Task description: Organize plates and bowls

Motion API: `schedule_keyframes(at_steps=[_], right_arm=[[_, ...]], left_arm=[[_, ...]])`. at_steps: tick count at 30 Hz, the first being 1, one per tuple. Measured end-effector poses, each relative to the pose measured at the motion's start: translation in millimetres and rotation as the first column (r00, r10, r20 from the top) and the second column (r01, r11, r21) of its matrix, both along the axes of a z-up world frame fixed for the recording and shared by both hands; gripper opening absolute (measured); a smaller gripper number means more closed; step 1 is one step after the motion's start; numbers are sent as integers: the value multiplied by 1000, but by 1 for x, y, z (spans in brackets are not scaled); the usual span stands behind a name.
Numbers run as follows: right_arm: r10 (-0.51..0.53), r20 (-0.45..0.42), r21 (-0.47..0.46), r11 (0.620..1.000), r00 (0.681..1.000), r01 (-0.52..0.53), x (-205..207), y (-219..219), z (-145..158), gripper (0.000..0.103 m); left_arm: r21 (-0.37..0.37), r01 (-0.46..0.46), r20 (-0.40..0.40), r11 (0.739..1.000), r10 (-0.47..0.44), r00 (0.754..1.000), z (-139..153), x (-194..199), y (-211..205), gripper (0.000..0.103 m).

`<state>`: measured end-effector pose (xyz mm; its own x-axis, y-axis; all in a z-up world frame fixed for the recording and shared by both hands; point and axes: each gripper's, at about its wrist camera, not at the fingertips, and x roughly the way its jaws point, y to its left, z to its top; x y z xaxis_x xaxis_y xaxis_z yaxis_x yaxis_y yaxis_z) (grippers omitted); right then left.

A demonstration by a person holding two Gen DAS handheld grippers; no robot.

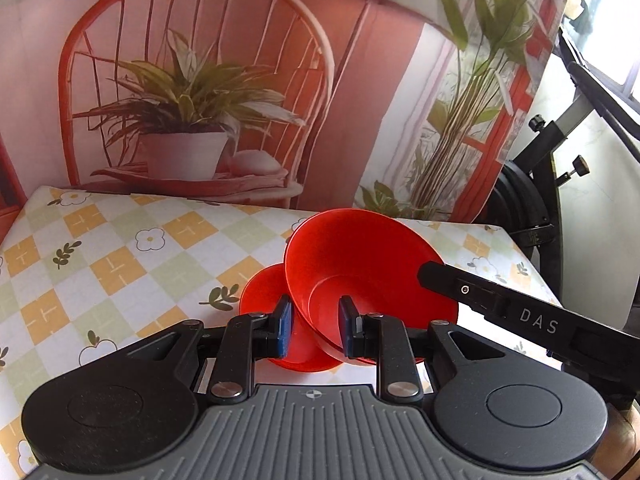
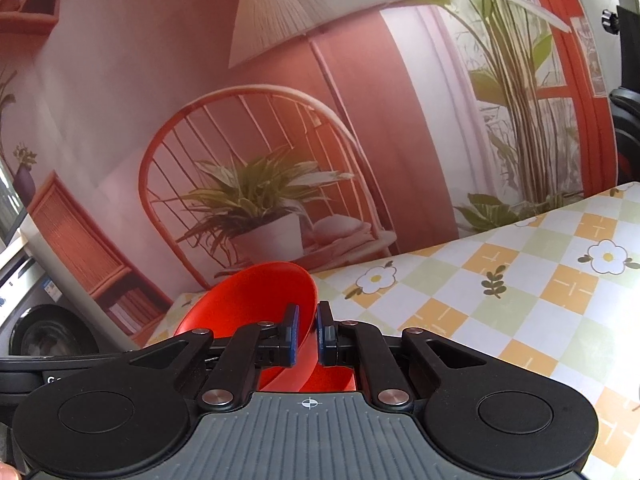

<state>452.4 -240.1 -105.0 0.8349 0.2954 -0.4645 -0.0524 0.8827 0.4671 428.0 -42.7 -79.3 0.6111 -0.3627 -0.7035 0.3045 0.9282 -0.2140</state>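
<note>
At the lower centre of the right wrist view, the right hand-held gripper [image 2: 307,330] is clamped on the rim of a tilted red bowl [image 2: 256,300]. In the left view, the left hand-held gripper [image 1: 316,326] is held apart astride the bowl's near wall, above a red plate [image 1: 260,292] on the tabletop [image 1: 120,264]. A slip may be risked by the thin rim grip if the bowl is tilted further.

Both the left gripper [image 1: 315,326] and right gripper [image 2: 307,334] had black linkage arms, silver rivets, blue finger pads [image 1: 285,330], and a ribbed grey base bearing a crosshair mark [image 2: 307,403].
</note>
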Motion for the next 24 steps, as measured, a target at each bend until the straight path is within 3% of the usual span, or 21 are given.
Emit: schedule_keyframes(at_steps=[10,24], right_arm=[[8,-72,-11,1000,997,-9,36,5,-38,9],[13,-122,-23,1000,992,-16,44,9,-61,9]], left_arm=[[61,7,-39,998,-5,999,-42,36,-3,25],[121,27,-34,992,-23,999,-57,41,-6,25]])
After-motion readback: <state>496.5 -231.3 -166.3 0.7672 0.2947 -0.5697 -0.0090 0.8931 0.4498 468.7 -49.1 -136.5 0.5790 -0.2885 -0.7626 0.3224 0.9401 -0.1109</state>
